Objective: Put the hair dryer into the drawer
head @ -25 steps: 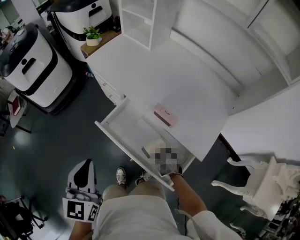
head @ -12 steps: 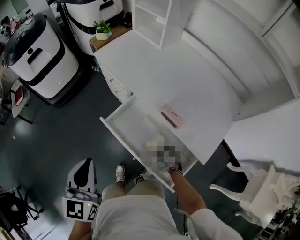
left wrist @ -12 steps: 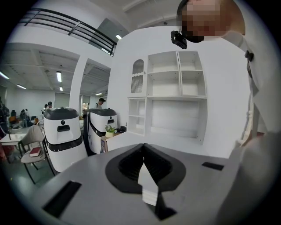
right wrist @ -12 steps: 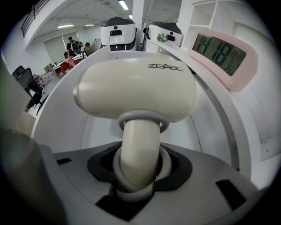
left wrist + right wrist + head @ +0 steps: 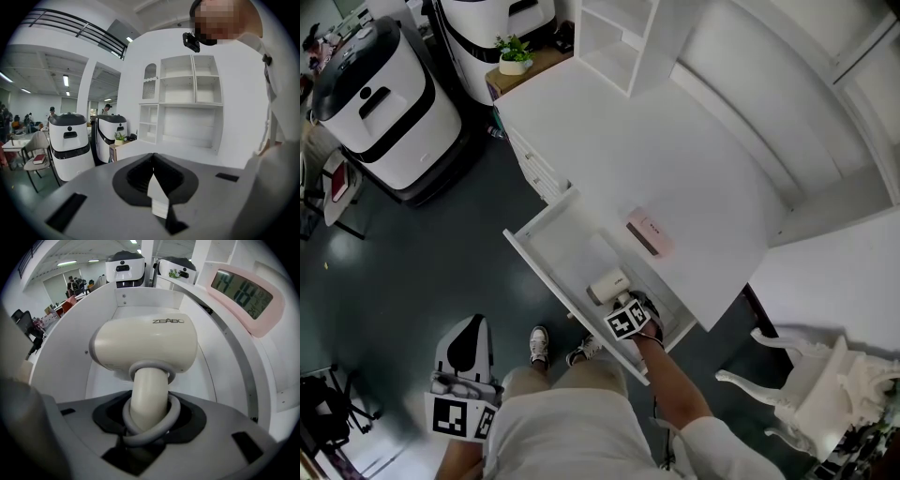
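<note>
A cream hair dryer [image 5: 606, 286] lies inside the open white drawer [image 5: 546, 246], its barrel [image 5: 147, 348] pointing along the drawer. My right gripper [image 5: 619, 302] points steeply down into the drawer. The dryer's handle [image 5: 149, 394], with the grey cord [image 5: 154, 430] looped round it, stands between the jaws. The jaws are opening and still touch the handle. My left gripper [image 5: 471, 328] hangs low at my left side, away from the drawer. In the left gripper view its jaws [image 5: 153, 157] are shut with nothing between them.
A pink digital clock [image 5: 649, 232] lies on the white desktop [image 5: 675, 150] just behind the drawer, and shows large in the right gripper view [image 5: 243, 294]. White shelving [image 5: 623, 37] stands at the back. Two white-and-black machines [image 5: 380, 103] stand left. A white chair [image 5: 825, 375] is at right.
The head view has drifted a little, so the desk sits higher and further right. The right gripper stays low in the drawer with the dryer. The left gripper has not visibly moved.
</note>
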The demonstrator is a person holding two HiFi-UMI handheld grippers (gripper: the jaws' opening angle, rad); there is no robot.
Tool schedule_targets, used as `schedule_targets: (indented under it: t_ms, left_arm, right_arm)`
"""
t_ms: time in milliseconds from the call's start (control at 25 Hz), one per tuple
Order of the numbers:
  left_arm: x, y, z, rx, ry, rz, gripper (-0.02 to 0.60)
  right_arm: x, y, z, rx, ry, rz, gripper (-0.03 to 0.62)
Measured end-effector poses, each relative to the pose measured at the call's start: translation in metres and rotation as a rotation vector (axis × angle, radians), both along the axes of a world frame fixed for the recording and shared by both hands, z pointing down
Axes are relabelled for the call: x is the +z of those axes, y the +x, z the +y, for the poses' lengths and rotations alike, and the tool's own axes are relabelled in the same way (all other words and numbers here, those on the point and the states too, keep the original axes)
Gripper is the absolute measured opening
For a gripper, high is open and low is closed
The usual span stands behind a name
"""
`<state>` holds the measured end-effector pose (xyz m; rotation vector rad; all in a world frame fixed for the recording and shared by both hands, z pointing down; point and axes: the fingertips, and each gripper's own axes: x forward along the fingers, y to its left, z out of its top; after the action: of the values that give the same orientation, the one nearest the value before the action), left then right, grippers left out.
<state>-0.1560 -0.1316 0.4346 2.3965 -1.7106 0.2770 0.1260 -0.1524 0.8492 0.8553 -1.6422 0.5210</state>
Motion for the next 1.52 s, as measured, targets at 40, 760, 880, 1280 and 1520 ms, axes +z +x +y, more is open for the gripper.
schedule_targets:
  t_ms: [40, 760, 880, 1280, 1520]
  left_arm:
    - [0.0, 0.0, 0.0, 0.0, 0.0, 0.003, 0.015]
    - [-0.001, -0.011, 0.006, 0.048, 0.007, 0.04, 0.015]
    - [-0.001, -0.017, 0.006, 0.059, 0.003, 0.041, 0.015]
    - [0.003, -0.013, 0.005, 0.144, 0.001, 0.071, 0.015]
    - [-0.002, 0.006, 0.002, 0.247, 0.025, 0.111, 0.015]
  right_arm:
    - [0.0, 0.0, 0.0, 0.009, -0.011, 0.002, 0.216]
    - [-0.001, 0.0, 0.004, 0.125, -0.021, 0.024, 0.227]
    - [-0.006, 0.004, 0.002, 0.141, 0.003, 0.031, 0.239]
    - [-0.046, 0.006, -0.001, 0.18, 0.142, 0.029, 0.285]
    - [-0.096, 0.021, 0.008, 0.299, 0.261, -0.009, 0.238]
